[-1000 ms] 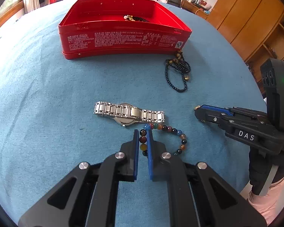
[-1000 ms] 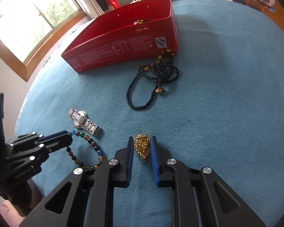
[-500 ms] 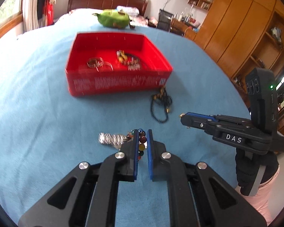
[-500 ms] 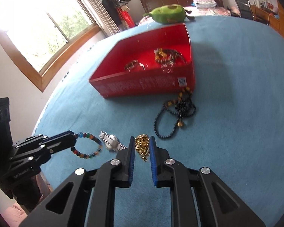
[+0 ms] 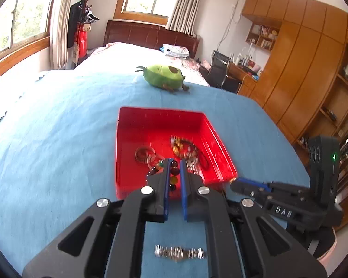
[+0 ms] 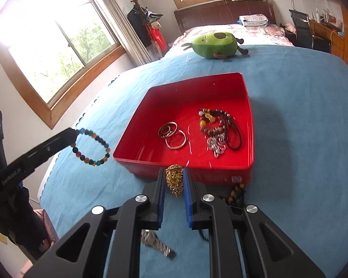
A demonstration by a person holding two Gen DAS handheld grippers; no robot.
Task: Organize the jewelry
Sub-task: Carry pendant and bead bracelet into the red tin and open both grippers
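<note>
My left gripper is shut on a multicoloured bead bracelet, lifted just before the red box's near wall. From the right wrist the same bracelet hangs as a loop off the left gripper, left of the box. My right gripper is shut on a gold pendant, raised at the red box's near wall. Inside the box lie silver rings and a tangle of bead strands. A steel watch stays on the blue cloth below the left fingers.
A black bead necklace lies on the blue cloth against the box's near right corner. A green avocado plush sits beyond the box. A window wall runs along the left, wooden cupboards along the right, a bed at the back.
Both grippers rose from the cloth with their pieces, the bracelet and the pendant, and moved toward the red box. The watch and black necklace stayed behind on the cloth.
</note>
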